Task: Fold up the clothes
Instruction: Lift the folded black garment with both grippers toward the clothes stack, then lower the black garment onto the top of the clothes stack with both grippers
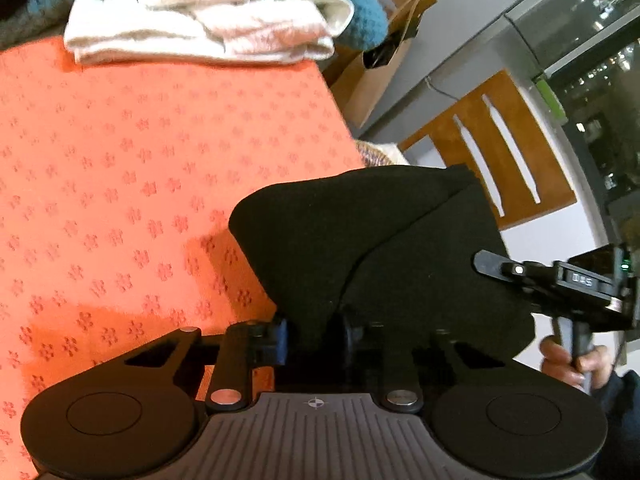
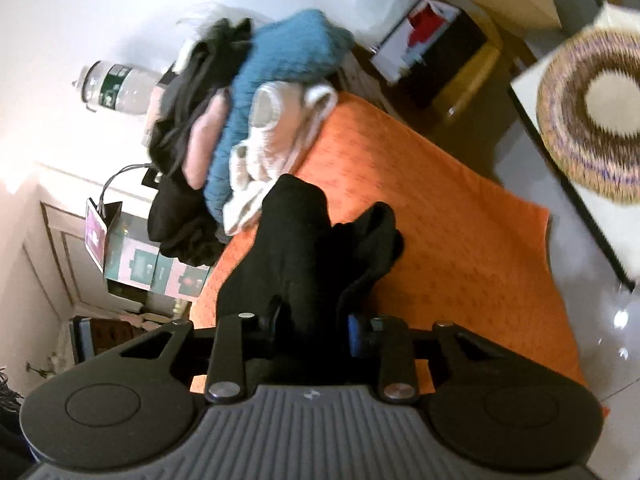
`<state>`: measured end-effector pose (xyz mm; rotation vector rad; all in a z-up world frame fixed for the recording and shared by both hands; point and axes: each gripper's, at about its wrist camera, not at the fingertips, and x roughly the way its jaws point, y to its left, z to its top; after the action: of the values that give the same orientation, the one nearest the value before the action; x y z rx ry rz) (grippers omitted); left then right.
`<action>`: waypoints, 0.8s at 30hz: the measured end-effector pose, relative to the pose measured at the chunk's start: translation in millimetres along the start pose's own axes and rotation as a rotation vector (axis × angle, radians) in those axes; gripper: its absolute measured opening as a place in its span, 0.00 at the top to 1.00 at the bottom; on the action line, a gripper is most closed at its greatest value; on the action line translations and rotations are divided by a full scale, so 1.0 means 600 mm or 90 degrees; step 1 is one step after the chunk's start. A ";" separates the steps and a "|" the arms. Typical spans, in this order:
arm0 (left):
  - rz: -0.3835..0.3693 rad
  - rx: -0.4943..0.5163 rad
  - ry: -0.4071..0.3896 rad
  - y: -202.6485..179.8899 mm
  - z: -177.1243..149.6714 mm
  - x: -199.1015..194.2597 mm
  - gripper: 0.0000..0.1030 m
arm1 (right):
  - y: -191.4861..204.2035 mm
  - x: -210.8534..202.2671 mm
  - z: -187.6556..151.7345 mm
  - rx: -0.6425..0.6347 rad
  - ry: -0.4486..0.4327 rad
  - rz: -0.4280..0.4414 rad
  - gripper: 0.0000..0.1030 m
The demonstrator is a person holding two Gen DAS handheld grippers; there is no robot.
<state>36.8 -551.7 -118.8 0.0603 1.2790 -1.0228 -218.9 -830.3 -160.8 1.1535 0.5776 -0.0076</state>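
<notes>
**Black garment gripped by both grippers over the orange cloth**

No container holds any clothing here; ahead of the fingers, a pile of a white towel (image 1: 200, 20), a teal knit (image 2: 276, 80) and dark clothes (image 2: 192, 92) sits at the far end of the orange cloth (image 1: 140, 160). The left gripper (image 1: 316, 336) is clamped on the black garment (image 1: 380, 248), which rises from its fingers, lifted, long axis pointing away. The right gripper (image 2: 316, 328) also pinches the garment (image 2: 296, 240), bunched, running forward from its fingers toward the pile
</notes>
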 end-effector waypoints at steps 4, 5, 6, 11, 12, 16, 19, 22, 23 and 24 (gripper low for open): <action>-0.012 0.000 -0.010 -0.002 0.033 -0.051 0.73 | 0.076 -0.018 0.013 -0.029 -0.023 -0.007 0.67; -0.015 0.000 -0.010 -0.002 0.044 -0.065 0.73 | 0.096 -0.022 0.018 -0.037 -0.028 -0.009 0.68; -0.018 0.001 -0.011 -0.002 0.054 -0.078 0.73 | 0.115 -0.023 0.023 -0.040 -0.029 -0.013 0.68; -0.019 0.015 -0.013 0.002 0.118 -0.153 0.73 | 0.218 -0.005 0.062 -0.057 -0.031 -0.027 0.68; -0.017 0.021 -0.018 0.007 0.134 -0.171 0.73 | 0.243 0.003 0.071 -0.067 -0.035 -0.025 0.68; -0.010 0.036 -0.053 0.029 0.202 -0.251 0.73 | 0.345 0.038 0.112 -0.108 -0.055 -0.011 0.68; -0.008 0.036 -0.086 0.053 0.254 -0.308 0.73 | 0.420 0.074 0.152 -0.132 -0.067 0.007 0.68; 0.003 0.042 -0.119 0.079 0.306 -0.359 0.73 | 0.483 0.117 0.194 -0.141 -0.075 0.021 0.68; 0.008 0.043 -0.129 0.087 0.323 -0.373 0.73 | 0.500 0.133 0.206 -0.144 -0.077 0.025 0.68; 0.013 0.042 -0.139 0.097 0.338 -0.385 0.73 | 0.517 0.150 0.218 -0.147 -0.079 0.029 0.68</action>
<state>243.4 -493.9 109.1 0.0121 1.0435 -1.0243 5.3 -786.8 102.4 0.9340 0.4293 0.0259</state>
